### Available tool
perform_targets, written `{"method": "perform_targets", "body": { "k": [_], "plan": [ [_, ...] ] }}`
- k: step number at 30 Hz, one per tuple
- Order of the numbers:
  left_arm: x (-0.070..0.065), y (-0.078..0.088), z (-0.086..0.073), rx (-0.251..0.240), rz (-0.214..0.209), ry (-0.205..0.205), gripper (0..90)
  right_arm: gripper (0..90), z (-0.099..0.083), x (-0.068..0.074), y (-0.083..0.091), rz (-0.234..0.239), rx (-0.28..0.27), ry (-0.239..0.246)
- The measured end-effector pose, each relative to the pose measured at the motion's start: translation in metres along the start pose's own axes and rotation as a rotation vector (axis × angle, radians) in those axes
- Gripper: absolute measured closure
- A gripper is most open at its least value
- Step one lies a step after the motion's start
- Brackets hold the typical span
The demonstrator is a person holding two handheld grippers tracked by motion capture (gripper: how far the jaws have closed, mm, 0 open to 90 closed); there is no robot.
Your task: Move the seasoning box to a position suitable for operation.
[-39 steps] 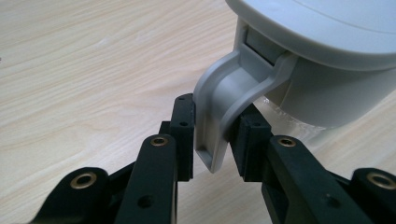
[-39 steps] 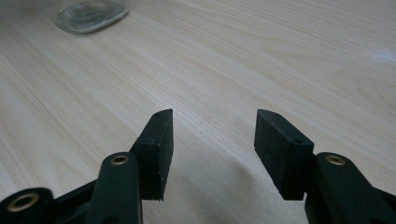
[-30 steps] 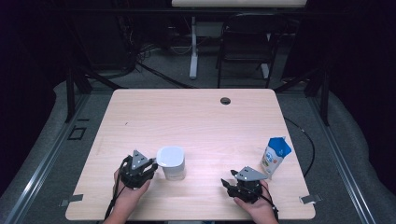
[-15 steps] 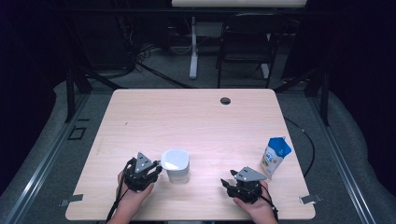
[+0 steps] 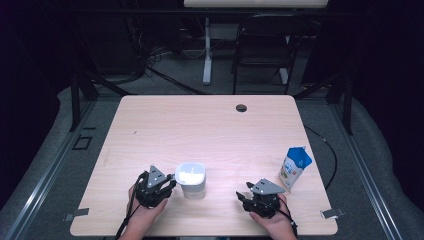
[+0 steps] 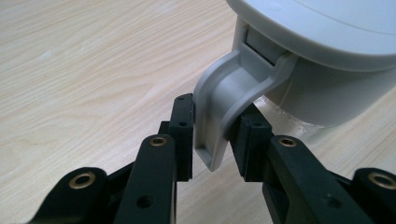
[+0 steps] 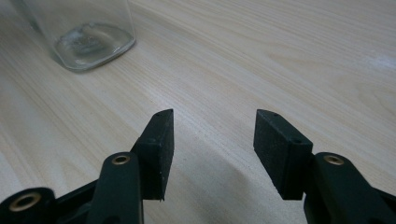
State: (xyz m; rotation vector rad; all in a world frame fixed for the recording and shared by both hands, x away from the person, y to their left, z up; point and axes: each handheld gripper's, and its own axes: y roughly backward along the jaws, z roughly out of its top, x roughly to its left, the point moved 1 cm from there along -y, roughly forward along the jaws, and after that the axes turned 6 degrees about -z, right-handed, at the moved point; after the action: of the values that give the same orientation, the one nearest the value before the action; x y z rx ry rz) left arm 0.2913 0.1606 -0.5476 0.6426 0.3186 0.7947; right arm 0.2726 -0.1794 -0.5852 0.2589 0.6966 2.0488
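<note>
Here we have the left hand-held gripper (image 6: 212, 135) pinching the grey handle (image 6: 229, 100) of the white jug (image 5: 191, 179), which stands near the front edge of the bench (image 5: 200, 125); the right hand-held gripper (image 7: 212, 154) rests spread and empty, just inside the carton (image 5: 294, 166) by the right edge. Grasping looks done; whatever lifting or pouring follows remains

Bright tabletop, dark blurry surroundings
</note>
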Motion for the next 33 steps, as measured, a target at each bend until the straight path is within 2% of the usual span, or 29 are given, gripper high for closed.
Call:
{"method": "perform_targets", "body": {
  "k": [6,8,15,20,25,30,33],
  "plan": [
    [0.001,0.001,-0.001,-0.003,-0.017,0.007,71.2,47.7,0.001,-0.001,0.002,-0.003,-0.004,-0.005],
    [0.002,0.002,-0.002,-0.010,-0.029,0.020,70.4,47.7,0.001,-0.001,0.003,-0.005,-0.005,-0.002],
    [0.005,0.008,-0.003,-0.032,-0.051,0.030,63.4,48.7,0.004,-0.002,0.009,-0.011,-0.034,-0.009],
    [0.006,0.011,-0.003,-0.033,-0.050,0.037,61.1,50.7,0.014,-0.004,0.024,-0.041,-0.063,-0.008],
    [0.007,0.012,-0.004,-0.033,-0.043,0.039,61.2,55.5,0.020,-0.010,0.040,-0.074,-0.062,-0.039],
    [0.008,0.014,-0.004,-0.029,-0.046,0.041,60.9,59.3,0.019,-0.018,0.054,-0.078,-0.067,-0.067],
    [0.009,0.019,-0.005,-0.048,-0.067,0.061,58.4,58.7,0.019,-0.017,0.060,-0.085,-0.069,-0.075]
  ]
}}
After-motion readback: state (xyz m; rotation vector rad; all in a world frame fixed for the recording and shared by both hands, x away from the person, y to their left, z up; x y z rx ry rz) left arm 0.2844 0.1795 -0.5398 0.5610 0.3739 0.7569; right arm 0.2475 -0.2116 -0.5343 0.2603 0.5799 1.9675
